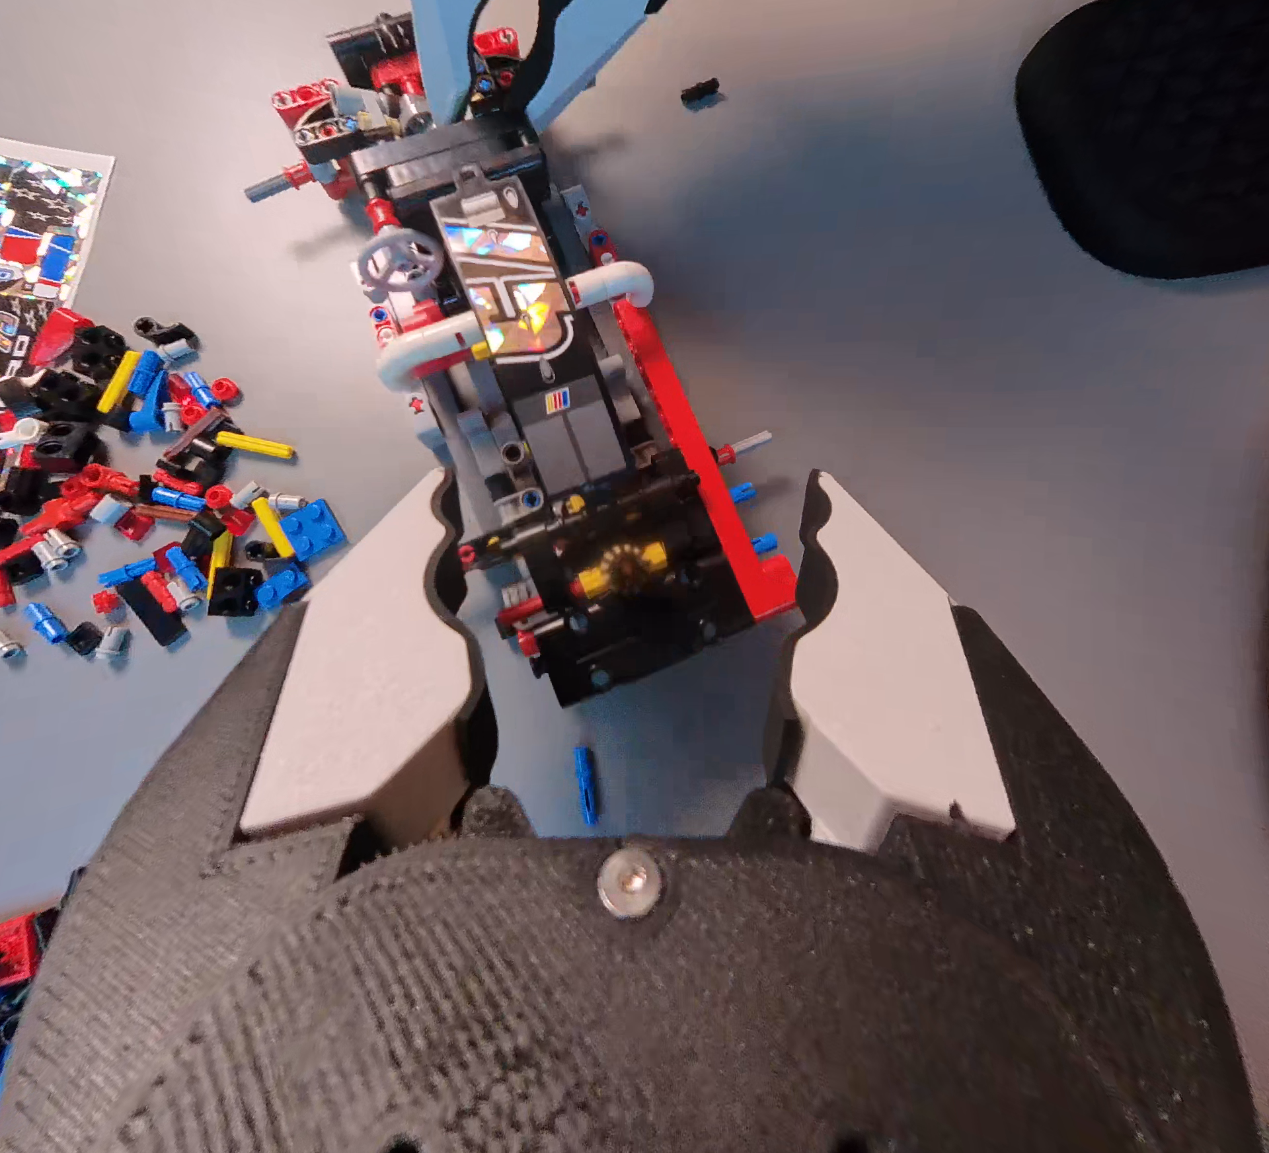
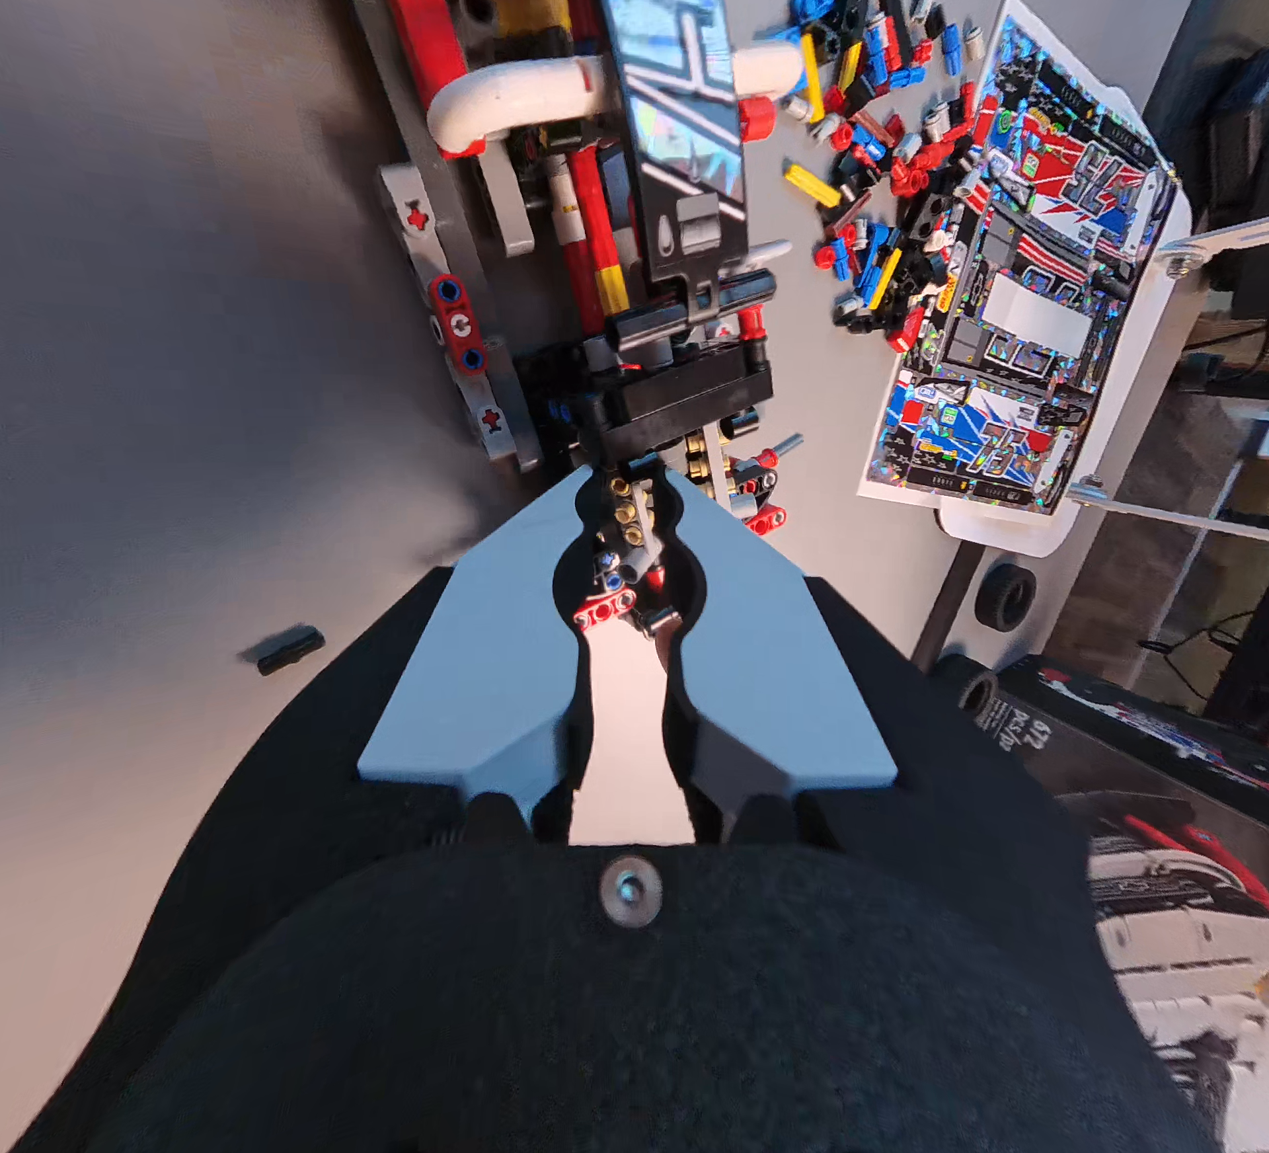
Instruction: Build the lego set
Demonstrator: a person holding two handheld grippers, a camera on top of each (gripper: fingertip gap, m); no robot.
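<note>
Plain grey tabletop (image 1: 893, 364), dim clutter beyond its edge. Lay lengthwise between the two grippers – the half-built car chassis (image 1: 549, 433), long axis running from one to the other. Right gripper (image 2: 628, 481) pinched nearly shut on the front end, apparently gripping the small linkage there. Left gripper (image 1: 628, 488) spread wide, holding nothing, fingers flanking the rear block, apparently without touching. Nearer the rear, then, and probably the one to close next. Off to one side: loose parts pile (image 1: 137, 488), sticker sheet (image 2: 1016, 296), a stray blue pin (image 1: 584, 783).
</note>
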